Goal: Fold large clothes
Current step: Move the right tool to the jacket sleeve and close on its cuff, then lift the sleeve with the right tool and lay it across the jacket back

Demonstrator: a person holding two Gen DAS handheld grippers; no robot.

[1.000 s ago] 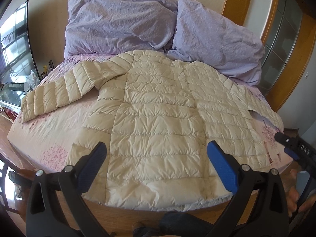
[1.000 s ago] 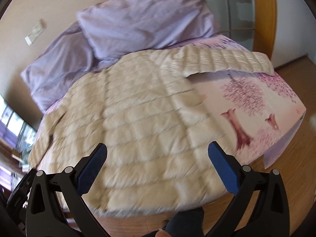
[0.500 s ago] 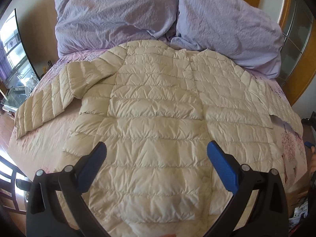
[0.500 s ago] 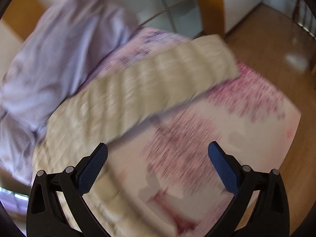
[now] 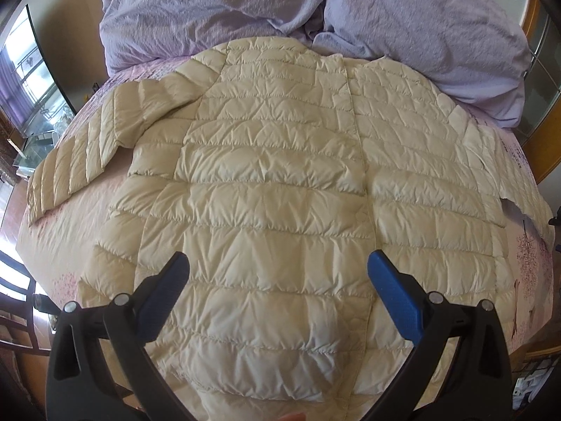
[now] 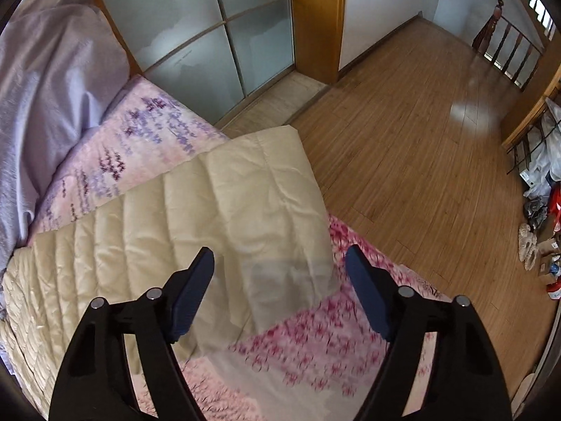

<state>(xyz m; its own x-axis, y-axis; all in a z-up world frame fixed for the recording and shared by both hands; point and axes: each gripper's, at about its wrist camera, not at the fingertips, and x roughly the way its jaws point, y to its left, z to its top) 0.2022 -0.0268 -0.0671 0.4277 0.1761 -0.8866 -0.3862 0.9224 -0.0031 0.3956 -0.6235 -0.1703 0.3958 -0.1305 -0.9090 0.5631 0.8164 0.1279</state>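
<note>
A cream quilted puffer jacket [image 5: 273,182] lies spread flat on the bed, both sleeves stretched out to the sides. My left gripper [image 5: 278,273] is open and empty, hovering over the jacket's lower middle. In the right wrist view the jacket's right sleeve [image 6: 224,210] lies across the floral bedsheet [image 6: 308,336], its cuff near the bed's edge. My right gripper [image 6: 280,263] is open and empty just above the cuff end of that sleeve, casting a shadow on it.
Two lilac pillows [image 5: 420,17] lie at the head of the bed. A wooden floor [image 6: 420,122] and frosted glass sliding doors [image 6: 210,28] lie beyond the bed's right side. Bags and shoes [image 6: 540,217] sit by the far right wall. A window [image 5: 31,80] is on the left.
The left gripper moved forward over the jacket. The right gripper swung right, from the jacket's body to above the right sleeve's cuff.
</note>
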